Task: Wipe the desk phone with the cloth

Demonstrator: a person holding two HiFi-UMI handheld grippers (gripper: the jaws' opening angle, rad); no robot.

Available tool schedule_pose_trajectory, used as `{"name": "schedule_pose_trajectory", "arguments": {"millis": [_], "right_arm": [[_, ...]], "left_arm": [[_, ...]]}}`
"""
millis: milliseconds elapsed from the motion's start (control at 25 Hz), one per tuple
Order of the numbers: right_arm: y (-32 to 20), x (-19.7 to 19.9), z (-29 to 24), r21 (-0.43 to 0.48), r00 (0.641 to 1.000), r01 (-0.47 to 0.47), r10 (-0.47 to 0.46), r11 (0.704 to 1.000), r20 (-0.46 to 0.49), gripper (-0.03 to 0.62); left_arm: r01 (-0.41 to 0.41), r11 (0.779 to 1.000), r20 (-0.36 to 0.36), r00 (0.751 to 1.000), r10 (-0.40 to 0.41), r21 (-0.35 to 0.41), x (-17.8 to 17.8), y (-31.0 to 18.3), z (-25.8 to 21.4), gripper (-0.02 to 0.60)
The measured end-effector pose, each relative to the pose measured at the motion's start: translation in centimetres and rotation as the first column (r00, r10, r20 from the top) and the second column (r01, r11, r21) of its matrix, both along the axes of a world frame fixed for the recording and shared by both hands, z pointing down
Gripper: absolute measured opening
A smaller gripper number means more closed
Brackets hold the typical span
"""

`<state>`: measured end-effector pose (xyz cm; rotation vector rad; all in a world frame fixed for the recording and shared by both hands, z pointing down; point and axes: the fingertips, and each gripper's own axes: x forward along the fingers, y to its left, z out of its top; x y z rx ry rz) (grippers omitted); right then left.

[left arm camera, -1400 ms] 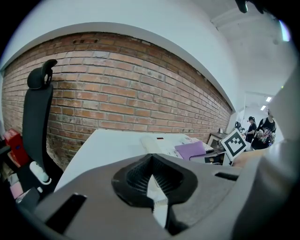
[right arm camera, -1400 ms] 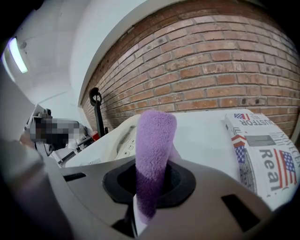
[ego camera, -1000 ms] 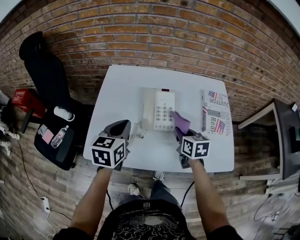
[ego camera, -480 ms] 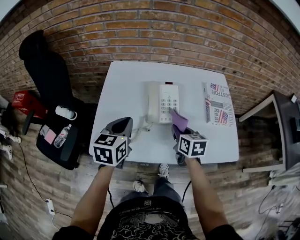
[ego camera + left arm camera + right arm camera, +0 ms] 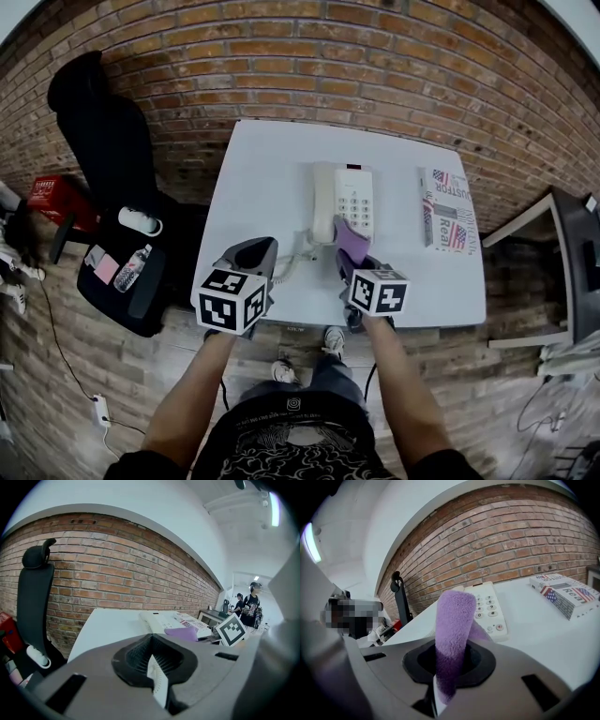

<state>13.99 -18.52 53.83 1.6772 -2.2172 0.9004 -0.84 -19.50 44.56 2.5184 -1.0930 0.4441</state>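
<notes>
Sitting mid-tabletop [image 5: 262, 187], nearer the far edge, the desk phone [image 5: 345, 202] lies flat, keypad up. At its near end is a purple cloth [image 5: 351, 244], clamped upright in the right hand-held gripper [image 5: 349, 267], probably so its free end can wipe. The left hand-held gripper [image 5: 255, 258] hovers closed and empty by the near edge.

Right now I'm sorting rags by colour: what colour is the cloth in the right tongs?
The cloth is purple; the right gripper view shows it best.

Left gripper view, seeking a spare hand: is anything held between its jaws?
No, the left gripper shows jaws closed together, nothing between.
</notes>
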Motion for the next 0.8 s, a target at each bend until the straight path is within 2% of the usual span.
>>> {"name": "schedule_pose_trajectory", "arguments": {"millis": [360,600,800], "right_arm": [[-0.3,-2.8,-0.4,0.043,0.997,-0.031,0.028,0.999,0.073,0.044],[-0.5,-4.7,-0.7,0.057,0.998,0.015,-0.019,0.998,0.063,0.044],[-0.4,-4.9,-1.2,0.051,0.998,0.056,-0.057,0.997,0.019,0.044]], "left_arm": [[0.022,1.0,0.007,1.0,-0.022,-0.015,-2.7,-0.3,0.8,0.002],[0.03,0.999,-0.005,1.0,-0.03,-0.014,-3.4,-0.7,0.7,0.002],[0.032,0.999,-0.016,0.999,-0.032,-0.011,-3.5,-1.0,0.5,0.002]]}}
